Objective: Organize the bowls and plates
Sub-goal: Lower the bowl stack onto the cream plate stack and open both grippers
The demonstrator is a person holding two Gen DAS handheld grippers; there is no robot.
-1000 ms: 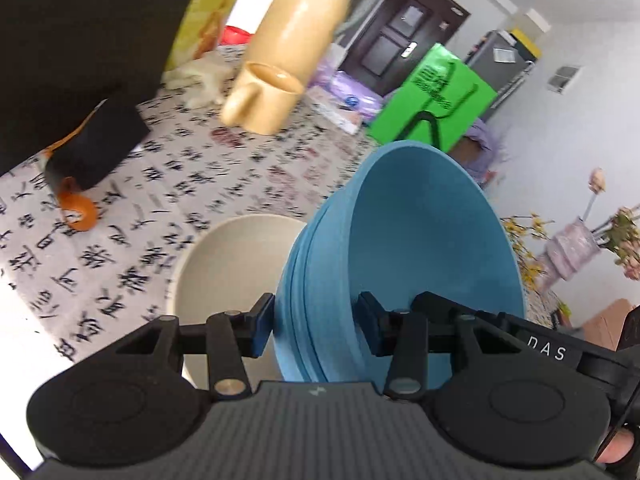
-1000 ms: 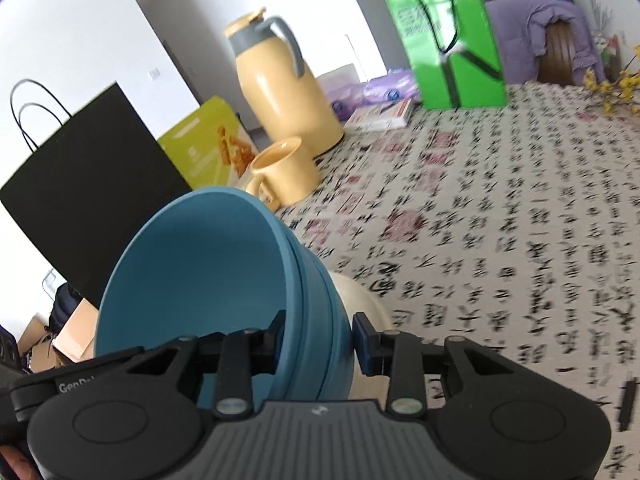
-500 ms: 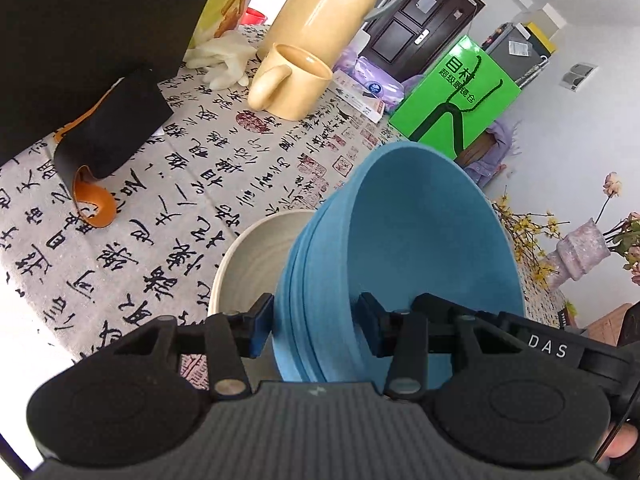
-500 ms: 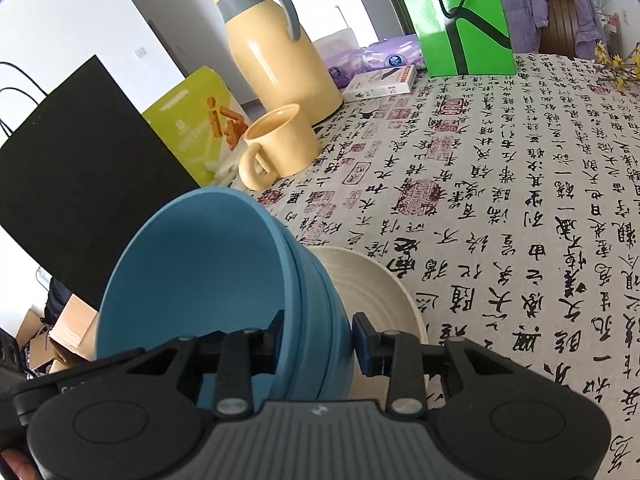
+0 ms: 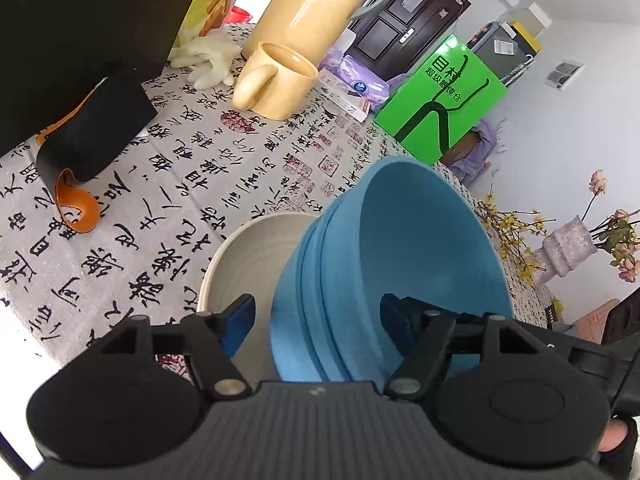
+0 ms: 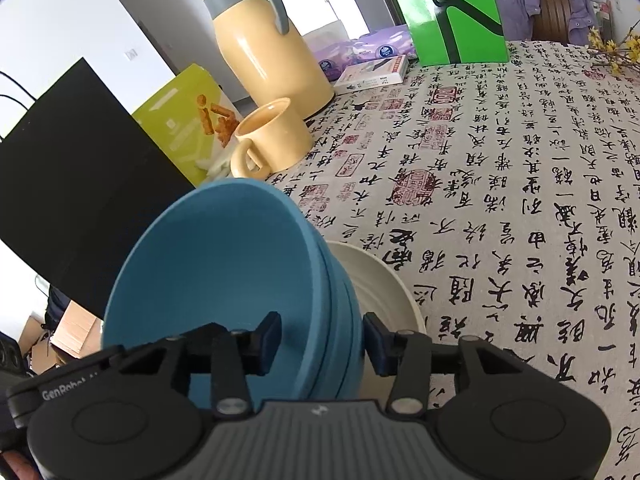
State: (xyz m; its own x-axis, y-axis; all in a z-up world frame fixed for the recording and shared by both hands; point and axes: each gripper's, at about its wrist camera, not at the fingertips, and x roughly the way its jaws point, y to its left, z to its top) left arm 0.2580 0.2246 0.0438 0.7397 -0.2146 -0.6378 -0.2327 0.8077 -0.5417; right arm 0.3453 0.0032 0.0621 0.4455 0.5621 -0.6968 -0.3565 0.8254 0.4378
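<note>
Both your tongs have just let go. Half a second ago each pair pinched the rim of the blue bowl stack (image 5: 384,276); now left tongs (image 5: 316,316) and right tongs (image 6: 322,340) are spread, with gaps visible between the pads and the rim on both sides. I read that as release: the stack is delivered and carries its own weight.

Location: stack sits between the fingers of both tongs, straddled at opposite rims, resting in the cream plate (image 5: 244,264), which lies on the bench (image 6: 500,184) just ahead of and below your tongs.

Orientation: mouths up, nested, several rims visible. Stack axis looks roughly vertical; the apparent lean may just be fisheye, can't tell.

Next, my call: back both tongs straight out and up, clear of the rim, so you don't drag the stack.
</note>
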